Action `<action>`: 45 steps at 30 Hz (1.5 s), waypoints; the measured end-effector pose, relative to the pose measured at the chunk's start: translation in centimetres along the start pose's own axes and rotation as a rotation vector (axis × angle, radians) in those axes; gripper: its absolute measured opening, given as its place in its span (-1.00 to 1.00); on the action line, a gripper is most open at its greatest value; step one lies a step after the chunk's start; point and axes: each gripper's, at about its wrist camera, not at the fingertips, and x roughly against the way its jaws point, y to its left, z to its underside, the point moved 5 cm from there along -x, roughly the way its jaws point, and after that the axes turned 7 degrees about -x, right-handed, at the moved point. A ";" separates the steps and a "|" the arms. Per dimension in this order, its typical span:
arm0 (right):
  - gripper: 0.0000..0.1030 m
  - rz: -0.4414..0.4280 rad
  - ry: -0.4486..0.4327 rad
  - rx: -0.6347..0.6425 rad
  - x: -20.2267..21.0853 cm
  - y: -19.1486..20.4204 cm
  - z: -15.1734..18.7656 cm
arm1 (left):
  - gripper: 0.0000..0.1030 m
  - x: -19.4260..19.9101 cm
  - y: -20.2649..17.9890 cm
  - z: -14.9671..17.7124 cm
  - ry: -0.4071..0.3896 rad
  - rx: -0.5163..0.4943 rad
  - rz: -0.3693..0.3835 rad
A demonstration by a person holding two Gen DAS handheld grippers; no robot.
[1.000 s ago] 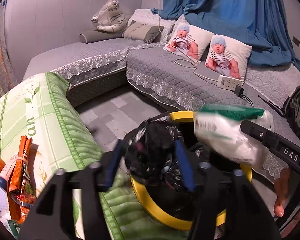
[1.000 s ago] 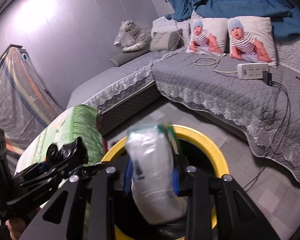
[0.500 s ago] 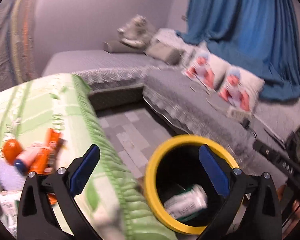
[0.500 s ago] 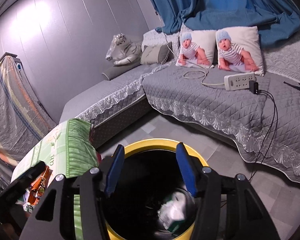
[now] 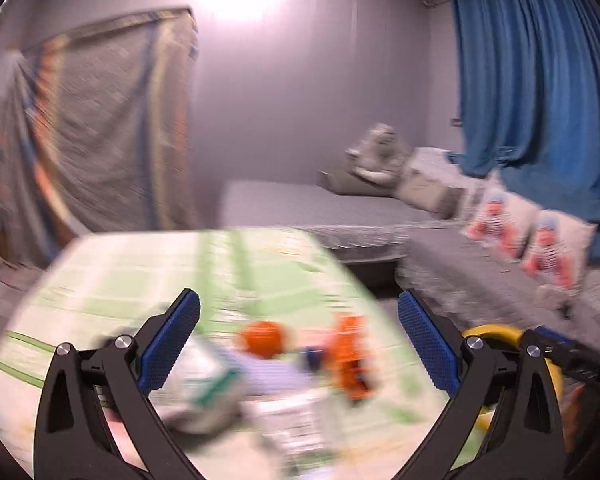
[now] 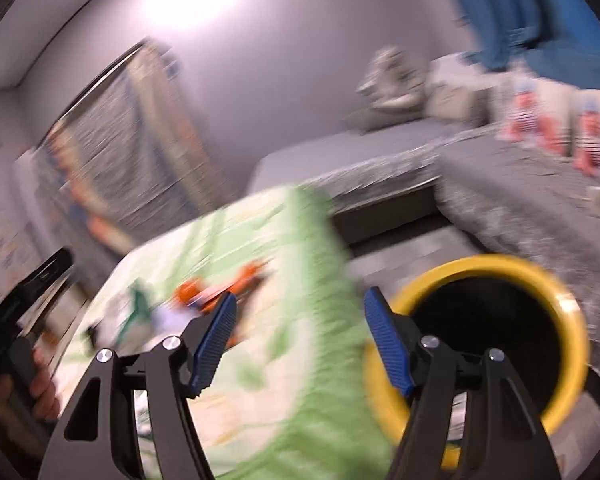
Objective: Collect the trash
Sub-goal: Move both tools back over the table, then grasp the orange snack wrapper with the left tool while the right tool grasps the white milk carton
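Note:
Both views are blurred by motion. My left gripper (image 5: 298,340) stands wide open and empty above the green-patterned table (image 5: 148,272). Below it lie an orange ball-like item (image 5: 265,333), an orange wrapper (image 5: 350,354) and a white-and-green packet (image 5: 204,390). In the right wrist view my right gripper (image 6: 300,338) holds nothing and its jaws are opening, over the table's right edge (image 6: 324,320). The yellow-rimmed black bin (image 6: 500,268) stands on the floor just right of it. The trash pile (image 6: 216,290) shows beyond the left finger.
A grey quilted sofa (image 5: 480,280) with printed cushions (image 5: 532,240) runs along the right under a blue curtain (image 5: 540,72). A cloth-covered frame (image 5: 100,128) stands at the back left. In the right wrist view a hand (image 6: 40,380) holds the other gripper's black handle at far left.
Both grippers let their trash fall into the bin: the black bag from the left, the white packet from the right. Both then swung left and up toward the table, jaws widening.

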 end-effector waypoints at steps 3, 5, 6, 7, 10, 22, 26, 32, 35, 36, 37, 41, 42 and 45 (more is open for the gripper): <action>0.29 -0.078 0.124 0.060 -2.6 4.8 2.8 | 0.85 1.9 4.8 2.2 0.008 -0.014 -0.120; 0.29 -0.119 0.217 0.091 -4.2 7.7 5.1 | 0.85 2.6 7.6 3.8 0.038 -0.033 -0.202; 0.30 -0.118 0.247 0.107 -4.9 8.7 5.9 | 0.85 2.8 8.8 4.8 0.057 -0.039 -0.236; 0.31 -0.110 0.271 0.127 -5.5 9.8 6.6 | 0.85 2.8 9.6 5.6 0.074 -0.040 -0.253; 0.39 -0.082 0.344 0.171 -7.3 12.4 8.7 | 0.85 2.4 12.1 8.3 0.159 -0.031 -0.257; 0.42 0.078 0.448 0.262 -12.3 16.2 11.6 | 0.85 1.8 16.5 12.6 0.221 0.070 -0.247; 0.42 0.120 0.474 0.274 -14.2 16.1 12.2 | 0.85 1.7 16.8 13.2 0.229 0.076 -0.242; 0.21 0.132 0.489 0.267 -15.4 15.7 12.7 | 0.85 1.4 16.1 13.3 0.244 0.070 -0.200; 0.13 0.119 0.479 0.267 -15.4 15.4 12.5 | 0.85 0.9 15.0 13.2 0.255 0.051 -0.182; 0.11 0.113 0.463 0.273 -15.3 15.3 12.3 | 0.85 0.7 14.6 13.1 0.258 0.050 -0.173; 0.09 0.099 0.450 0.273 -15.1 15.2 12.1 | 0.85 0.5 14.2 13.0 0.263 0.049 -0.165; 0.06 0.048 0.409 0.238 -13.7 14.6 11.0 | 0.85 -0.7 12.6 12.7 0.297 0.062 -0.126; 0.06 0.039 0.383 0.233 -13.1 14.4 10.5 | 0.85 -1.0 12.3 12.6 0.304 0.069 -0.122; 0.05 -0.005 0.339 0.210 -11.6 13.8 9.0 | 0.85 -2.4 11.6 12.5 0.337 0.102 -0.105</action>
